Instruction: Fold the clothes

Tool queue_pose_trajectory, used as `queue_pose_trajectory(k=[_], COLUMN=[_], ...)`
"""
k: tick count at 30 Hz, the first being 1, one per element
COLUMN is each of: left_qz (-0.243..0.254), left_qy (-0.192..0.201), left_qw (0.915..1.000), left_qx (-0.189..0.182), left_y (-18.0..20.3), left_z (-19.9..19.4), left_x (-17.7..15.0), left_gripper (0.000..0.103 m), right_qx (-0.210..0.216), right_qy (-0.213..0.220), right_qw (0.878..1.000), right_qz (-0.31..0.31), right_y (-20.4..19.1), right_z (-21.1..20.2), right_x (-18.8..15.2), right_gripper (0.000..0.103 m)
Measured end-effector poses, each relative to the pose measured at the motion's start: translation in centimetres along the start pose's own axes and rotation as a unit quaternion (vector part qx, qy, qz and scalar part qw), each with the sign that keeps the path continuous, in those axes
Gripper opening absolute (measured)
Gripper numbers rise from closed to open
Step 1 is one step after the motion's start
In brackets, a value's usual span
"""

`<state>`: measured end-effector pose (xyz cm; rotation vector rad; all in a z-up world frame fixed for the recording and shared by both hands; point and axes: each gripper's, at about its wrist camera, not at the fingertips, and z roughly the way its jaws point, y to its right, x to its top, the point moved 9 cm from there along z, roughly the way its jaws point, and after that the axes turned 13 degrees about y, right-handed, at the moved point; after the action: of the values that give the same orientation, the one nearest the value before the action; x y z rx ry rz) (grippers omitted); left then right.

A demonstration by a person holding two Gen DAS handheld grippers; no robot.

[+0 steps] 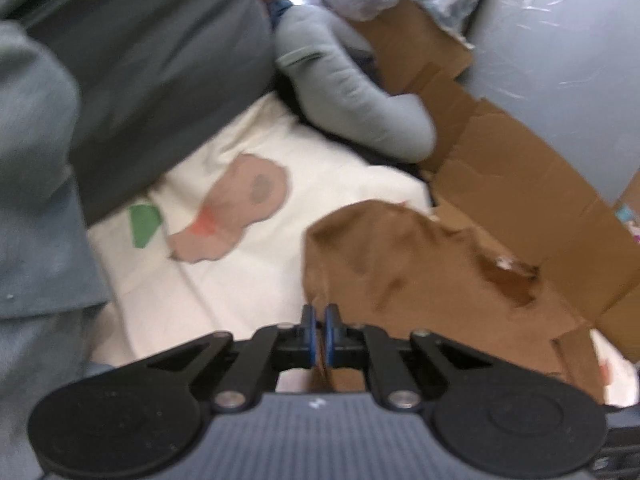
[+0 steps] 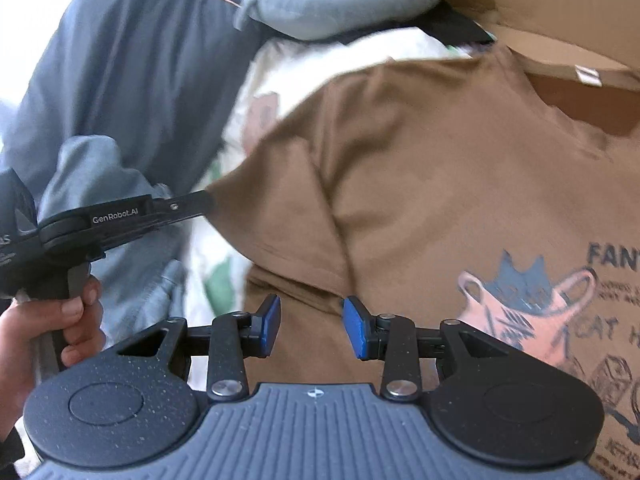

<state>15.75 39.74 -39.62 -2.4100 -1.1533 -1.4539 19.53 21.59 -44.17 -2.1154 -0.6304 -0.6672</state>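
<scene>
- The brown T-shirt [image 2: 440, 184] lies print-up across a cream bedsheet [image 1: 248, 280]. It fills the right wrist view from 12 o'clock round to 5 o'clock, collar at 1 o'clock.
- The left tongs [image 1: 319, 336] are pressed together. In the right wrist view they come in from 9 o'clock, their tip meeting the sleeve [image 2: 256, 208] hem, so they seem to be pinching that sleeve edge.
- The right tongs [image 2: 311, 326] stand part spread above the shirt's side, below the sleeve seam, holding nothing.
- Judged step: the sleeve fold is starting, with the sleeve lifted and ready to go inward over the chest.
- The next move calls for carrying the sleeve toward the cat print [image 2: 524, 300] while the right tongs pin or grip the side so the body does not drag.
- Around: a grey neck pillow [image 1: 360, 100] at 12 o'clock, torn cardboard [image 1: 520, 168] at 2 o'clock, and dark grey cloth [image 1: 140, 72] at 10 o'clock.
- The cardboard lies right by the collar and could snag the fabric. A hand [image 2: 44, 328] grips the left handle at 8 o'clock.
</scene>
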Motion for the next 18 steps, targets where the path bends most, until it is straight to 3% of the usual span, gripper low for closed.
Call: queue_pose_trajectory(k=[3, 10, 18], left_qz=[-0.002, -0.005, -0.013], left_qy=[-0.009, -0.040, -0.053], left_qw=[0.9998, 0.9981, 0.9958], left_qx=[-0.020, -0.047, -0.074], left_y=[2.6, 6.7, 9.6], left_z=[-0.6, 0.0, 1.3], left_x=[0.6, 1.5, 2.0], left_gripper=[0.005, 0.005, 0.005], right_qx=[0.022, 0.044, 0.038], right_qy=[0.023, 0.076, 0.088], right_qw=[0.999, 0.996, 0.995], right_qz=[0.006, 0.026, 0.035], right_y=[-1.1, -1.4, -0.4], right_z=[0.4, 1.1, 1.8], right_x=[1.1, 3.7, 4.9], right_gripper=[0.048, 0.051, 0.052])
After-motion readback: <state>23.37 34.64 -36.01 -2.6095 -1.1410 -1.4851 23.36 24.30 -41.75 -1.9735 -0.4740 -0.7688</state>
